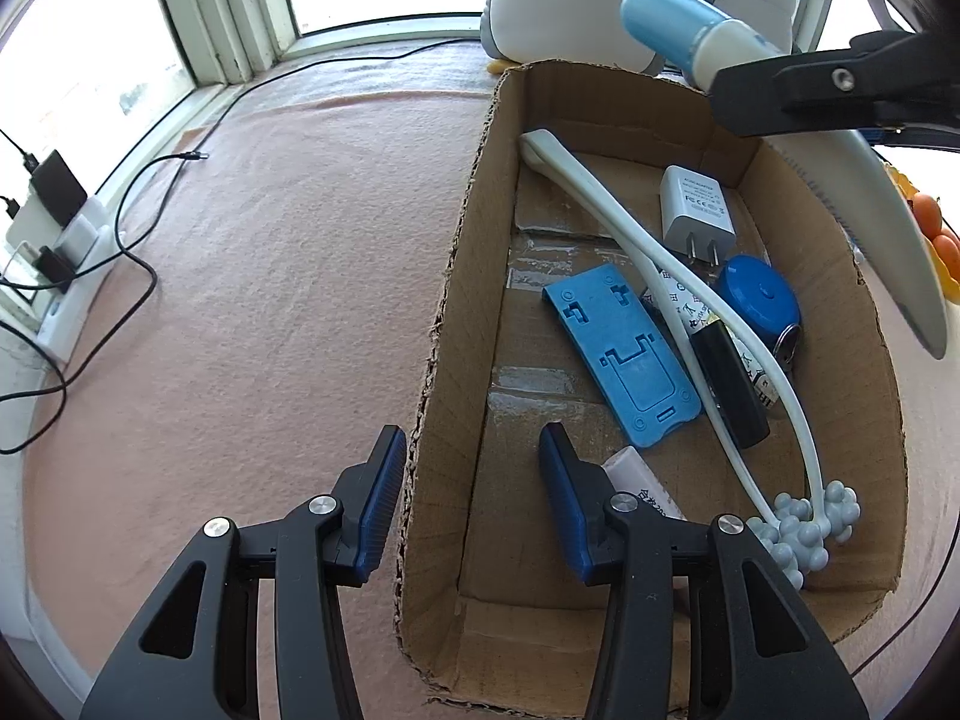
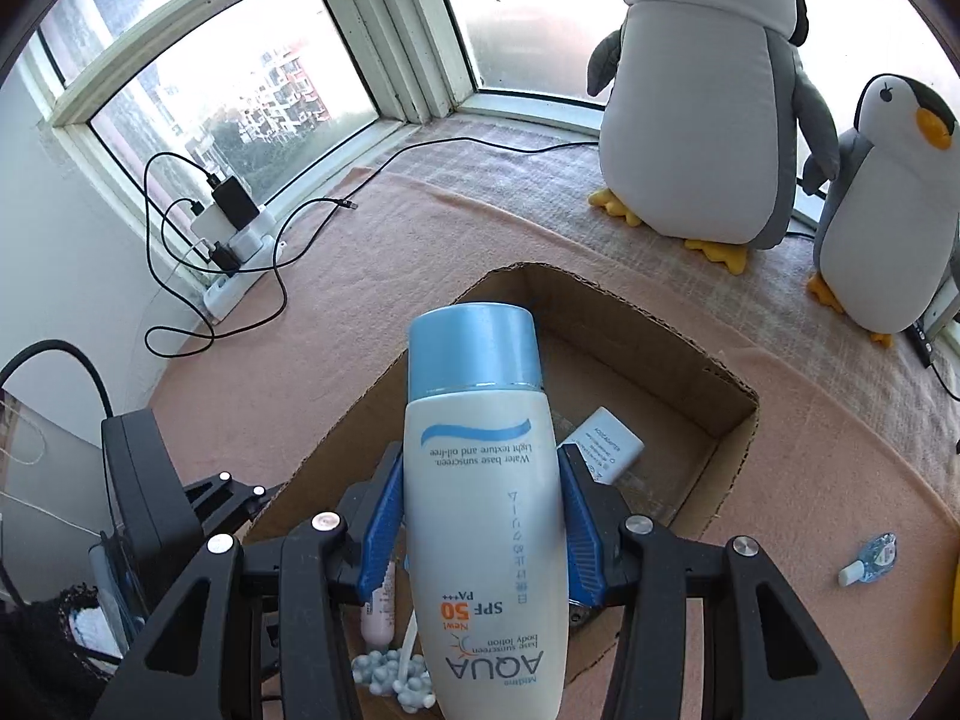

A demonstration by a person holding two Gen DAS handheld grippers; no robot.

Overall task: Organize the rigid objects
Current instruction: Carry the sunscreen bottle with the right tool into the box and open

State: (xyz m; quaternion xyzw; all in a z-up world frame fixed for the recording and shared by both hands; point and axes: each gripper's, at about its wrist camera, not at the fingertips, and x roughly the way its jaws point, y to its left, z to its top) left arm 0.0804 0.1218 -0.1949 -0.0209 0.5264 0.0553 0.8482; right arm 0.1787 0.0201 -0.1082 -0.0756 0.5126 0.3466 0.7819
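Observation:
My right gripper [image 2: 480, 474] is shut on a white sunscreen bottle [image 2: 483, 516] with a light blue cap, held above the open cardboard box [image 2: 729, 387]. The bottle also shows in the left wrist view [image 1: 690, 30], above the box's far end. My left gripper [image 1: 471, 450] is open, its jaws straddling the box's left wall [image 1: 444, 312] without touching it. Inside the box lie a blue plastic stand [image 1: 624, 348], a white charger [image 1: 696, 213], a blue round case [image 1: 759, 297], a black stick [image 1: 729, 384] and a pale massager [image 1: 660, 276] with knobbly heads.
The box sits on a pink blanket [image 1: 240, 300]. Two plush penguins [image 2: 708, 96] stand behind it by the window. A power strip with chargers and black cables [image 2: 234, 228] lies at the left. A small blue item [image 2: 873, 558] lies on the blanket to the right.

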